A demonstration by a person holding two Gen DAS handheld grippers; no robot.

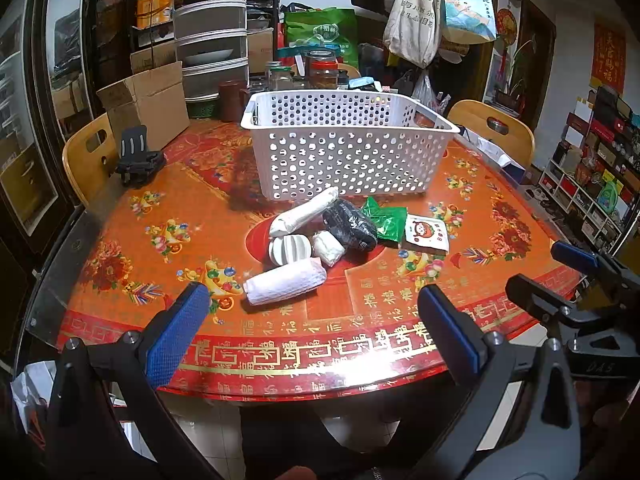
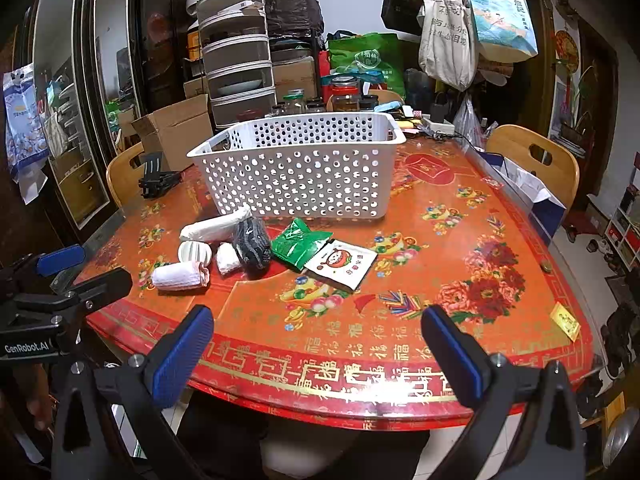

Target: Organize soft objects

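A white perforated basket [image 1: 344,148] [image 2: 296,168] stands on the red patterned table [image 1: 120,240] [image 2: 460,240]. In front of it lies a cluster of soft items: a rolled white towel [image 1: 284,282] [image 2: 180,275], a long white roll [image 1: 304,212] [image 2: 214,226], a round white puff [image 1: 290,249] [image 2: 195,251], a small white bundle [image 1: 328,248] [image 2: 228,258], a dark wrapped bundle [image 1: 350,226] [image 2: 252,242], a green packet [image 1: 386,220] [image 2: 298,242] and a white cartoon sachet [image 1: 426,234] [image 2: 342,262]. My left gripper [image 1: 312,320] is open near the table's front edge, short of the towel. My right gripper [image 2: 318,348] is open and empty further right.
A black clamp-like stand [image 1: 138,158] [image 2: 156,178] and a cardboard box [image 1: 148,100] [image 2: 176,132] sit at the back left. Jars [image 1: 320,70] and stacked containers [image 1: 210,36] crowd behind the basket. Wooden chairs [image 1: 494,128] [image 2: 536,160] flank the table. A yellow tag [image 2: 565,320] lies at the right edge.
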